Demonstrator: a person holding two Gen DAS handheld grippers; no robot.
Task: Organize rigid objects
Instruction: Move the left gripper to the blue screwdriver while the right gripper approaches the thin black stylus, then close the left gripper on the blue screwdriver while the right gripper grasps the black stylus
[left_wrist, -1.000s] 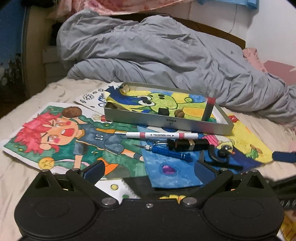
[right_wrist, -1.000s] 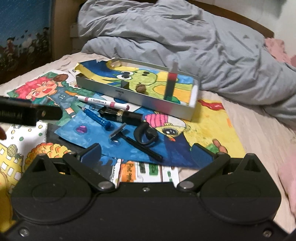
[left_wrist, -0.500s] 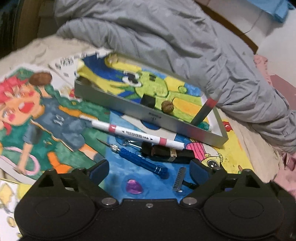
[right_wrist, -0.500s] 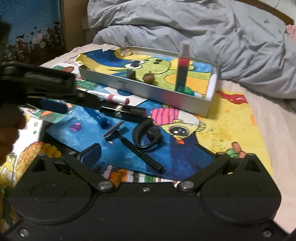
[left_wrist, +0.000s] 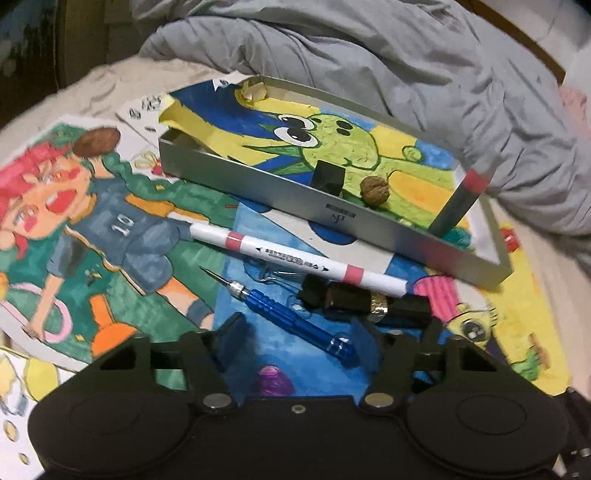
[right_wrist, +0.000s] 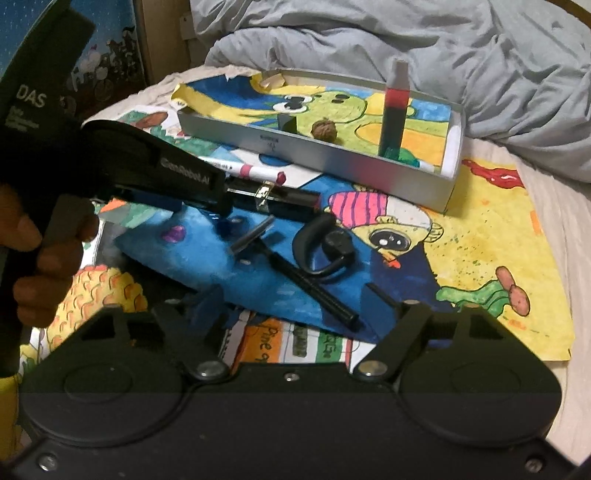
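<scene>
**Left gripper over the blue screwdriver, right gripper idle**

Readable writing: "DAS" in white at the upper left of the right wrist view, on the left gripper's handle, and what looks like "GenRobot.AI" on its arm, though the print is blurred. The painted footballer's shirt at the left of the left wrist view reads "10". The marker (left_wrist: 295, 259) carries small print too fine to read.

The left gripper (left_wrist: 297, 338) is spread open, its fingers either side of the screwdriver (left_wrist: 291, 318), not touching it. The screwdriver, at lower centre, has a blue metal handle, a knurled silver collar and a thin point aimed up-left. Just beyond it lie the white, pink-banded marker and a black tube (left_wrist: 364, 301) with a gold ring.

The tray (left_wrist: 280, 195), upper centre, holds a walnut (left_wrist: 373, 189), a black block (left_wrist: 327, 176) and a leaning stick (left_wrist: 458, 205).

The right gripper (right_wrist: 291, 299) is open, holding nothing, with a razor (right_wrist: 291, 269) and an earpiece (right_wrist: 325, 247) lying ahead of it.
</scene>
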